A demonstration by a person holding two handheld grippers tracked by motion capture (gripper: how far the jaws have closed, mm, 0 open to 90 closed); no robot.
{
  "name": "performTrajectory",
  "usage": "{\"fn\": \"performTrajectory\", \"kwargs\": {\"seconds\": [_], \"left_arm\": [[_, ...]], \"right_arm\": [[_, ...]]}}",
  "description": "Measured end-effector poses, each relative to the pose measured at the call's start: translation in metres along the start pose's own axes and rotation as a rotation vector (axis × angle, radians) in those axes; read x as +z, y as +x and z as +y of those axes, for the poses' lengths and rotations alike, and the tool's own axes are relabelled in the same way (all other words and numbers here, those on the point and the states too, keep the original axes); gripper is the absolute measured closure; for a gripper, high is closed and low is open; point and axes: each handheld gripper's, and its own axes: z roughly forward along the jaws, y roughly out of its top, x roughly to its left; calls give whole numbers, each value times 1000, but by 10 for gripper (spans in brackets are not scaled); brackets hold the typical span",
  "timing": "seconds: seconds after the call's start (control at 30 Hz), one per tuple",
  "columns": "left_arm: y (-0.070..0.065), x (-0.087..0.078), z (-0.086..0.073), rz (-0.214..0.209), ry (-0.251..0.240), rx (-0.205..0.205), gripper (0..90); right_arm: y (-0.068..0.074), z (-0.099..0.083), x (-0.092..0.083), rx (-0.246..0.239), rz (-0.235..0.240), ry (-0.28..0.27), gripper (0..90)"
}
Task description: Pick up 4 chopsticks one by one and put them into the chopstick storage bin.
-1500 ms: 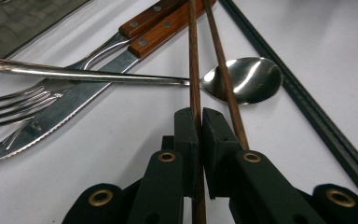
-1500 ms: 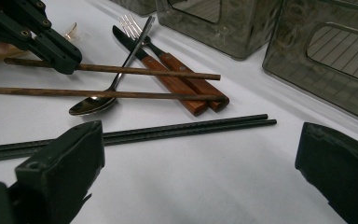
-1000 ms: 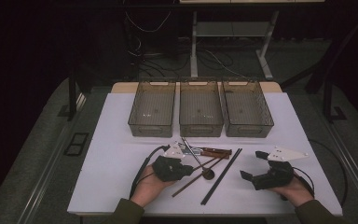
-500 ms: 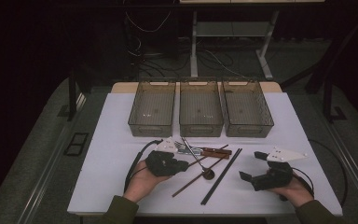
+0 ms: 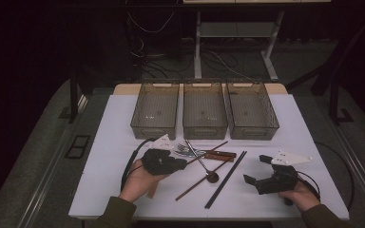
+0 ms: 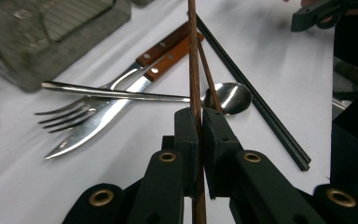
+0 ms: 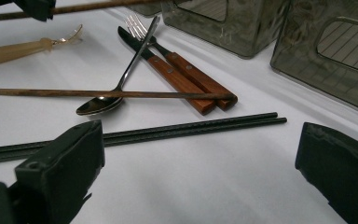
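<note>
High view: left tool clamped on a brown wooden chopstick, which runs up and away from its tip toward the middle bin of three. Just past that tip, a fork, knife and spoon lying crossed on the white worktop. Second brown chopstick and a black chopstick pair between the two tools. Right tool low on the worktop, gaping wide, holding nothing, well apart from the cutlery.

Left gripper view: pads pinched narrow around the held chopstick, stick pointing straight ahead over the spoon bowl; fork and knife blade ahead and to one side, black pair to the other.

Right gripper view: wide apart, bare worktop between; black pair directly ahead, loose brown chopstick across the spoon beyond; held chopstick lifted at the far upper edge.
</note>
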Motion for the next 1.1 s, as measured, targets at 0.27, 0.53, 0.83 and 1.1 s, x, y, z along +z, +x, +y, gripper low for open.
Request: {"fn": "performTrajectory", "kwargs": {"seconds": [0.27,0.53,0.83,1.1], "left_arm": [[10,-14,4,19,-35,-15,842],[19,-26,3,43,-67,-36,842],[25,-32,1,66,-86,-60,841],[32,-37,1,90,-108,-81,841]], "right_arm": [[-1,0,1,3,-5,-2,14],[-1,0,0,7,-10,-4,15],[-1,0,1,4,-11,-1,14],[-2,0,1,5,-15,-1,14]]}}
